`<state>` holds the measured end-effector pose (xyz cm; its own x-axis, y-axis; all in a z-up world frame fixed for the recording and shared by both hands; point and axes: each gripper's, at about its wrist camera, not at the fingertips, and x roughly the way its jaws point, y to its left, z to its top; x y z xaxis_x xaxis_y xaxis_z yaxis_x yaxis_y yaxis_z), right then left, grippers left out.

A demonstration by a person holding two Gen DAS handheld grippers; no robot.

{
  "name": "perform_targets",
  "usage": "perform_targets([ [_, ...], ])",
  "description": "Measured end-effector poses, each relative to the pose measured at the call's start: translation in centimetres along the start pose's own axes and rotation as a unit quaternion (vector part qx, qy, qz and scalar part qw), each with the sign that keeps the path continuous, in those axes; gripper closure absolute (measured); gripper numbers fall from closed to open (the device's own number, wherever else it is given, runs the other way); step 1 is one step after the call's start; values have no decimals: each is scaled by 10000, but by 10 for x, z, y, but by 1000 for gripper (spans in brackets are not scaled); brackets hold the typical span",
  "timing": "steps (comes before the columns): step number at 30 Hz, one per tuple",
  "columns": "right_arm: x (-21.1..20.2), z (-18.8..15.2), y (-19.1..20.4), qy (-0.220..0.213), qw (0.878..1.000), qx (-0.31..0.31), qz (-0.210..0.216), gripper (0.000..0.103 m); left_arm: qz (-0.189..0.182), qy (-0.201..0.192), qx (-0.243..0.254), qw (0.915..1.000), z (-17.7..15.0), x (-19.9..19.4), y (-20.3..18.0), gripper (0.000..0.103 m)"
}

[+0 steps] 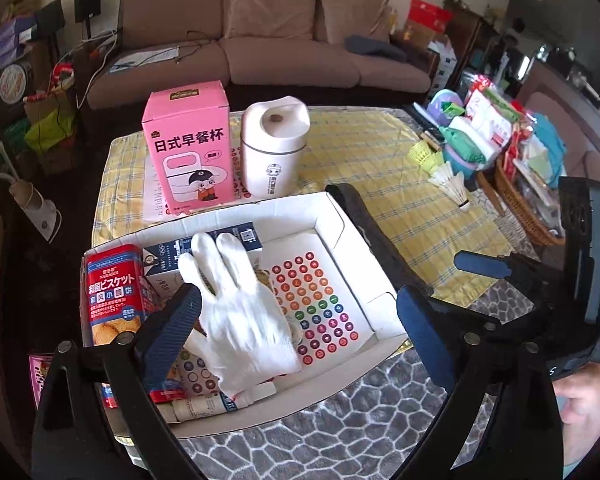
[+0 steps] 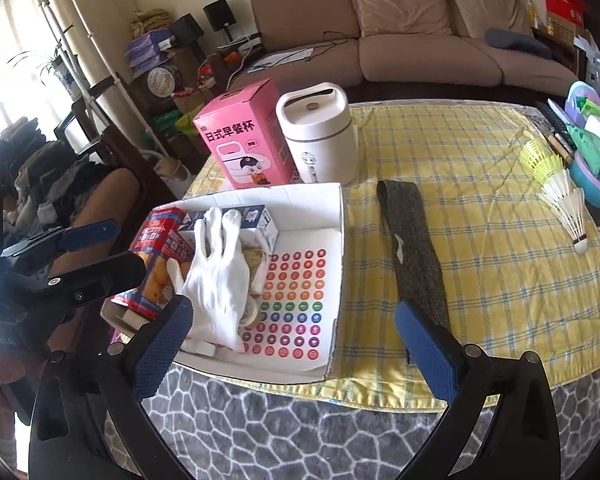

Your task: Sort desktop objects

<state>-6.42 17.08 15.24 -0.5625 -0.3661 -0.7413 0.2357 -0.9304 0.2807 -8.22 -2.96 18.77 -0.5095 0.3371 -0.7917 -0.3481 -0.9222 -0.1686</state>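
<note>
A white glove (image 1: 236,308) lies palm down on the packets inside a white cardboard box (image 1: 260,205). My left gripper (image 1: 298,334) is open above the box's near half, its left finger at the glove's cuff side. Nothing is held between its pads. In the right wrist view the glove (image 2: 216,284) lies left of my open right gripper (image 2: 294,350), which hovers over the box's front right corner. A dark grey sock (image 2: 412,256) lies flat on the yellow checked cloth (image 2: 480,280), just beyond the right finger. The left gripper (image 2: 100,252) shows at the left edge, open.
The box also holds a red biscuit packet (image 1: 114,292), a blue-and-white carton (image 1: 236,236) and a coloured sticker sheet (image 1: 320,308). A pink box (image 1: 188,148) and a white lidded cup (image 1: 274,148) stand behind it. Shuttlecocks (image 2: 568,208) and a cluttered basket (image 1: 528,200) lie at the right.
</note>
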Motion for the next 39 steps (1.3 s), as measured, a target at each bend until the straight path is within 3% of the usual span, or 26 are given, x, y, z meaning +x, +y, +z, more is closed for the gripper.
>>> perform_targets([
  [7,-19,-5,-41,-109,9996,118,-215,0,-108,95,174,9997,7,20,-35,5],
  [12,-20,-14,-83,-83,9969,119,-775,0,-183,175,193,9995,14,39,-54,5],
  [17,-10,-33,-120,74,9944,225,-1026,1,-257,122,208,9994,9,53,-72,5],
  [23,-1,-60,-138,99,9927,147,-1194,1,-73,-154,-257,9995,-46,48,-73,1],
  [30,-4,-82,-151,-38,9901,45,-1399,1,391,-166,-793,9959,-122,55,-67,0],
  [34,-3,-103,-153,38,9898,120,-1419,1,618,-57,-1084,9922,-145,68,-61,0],
  [39,1,-119,-159,88,9888,109,-1487,1,878,-120,-846,9925,-153,82,-69,0],
])
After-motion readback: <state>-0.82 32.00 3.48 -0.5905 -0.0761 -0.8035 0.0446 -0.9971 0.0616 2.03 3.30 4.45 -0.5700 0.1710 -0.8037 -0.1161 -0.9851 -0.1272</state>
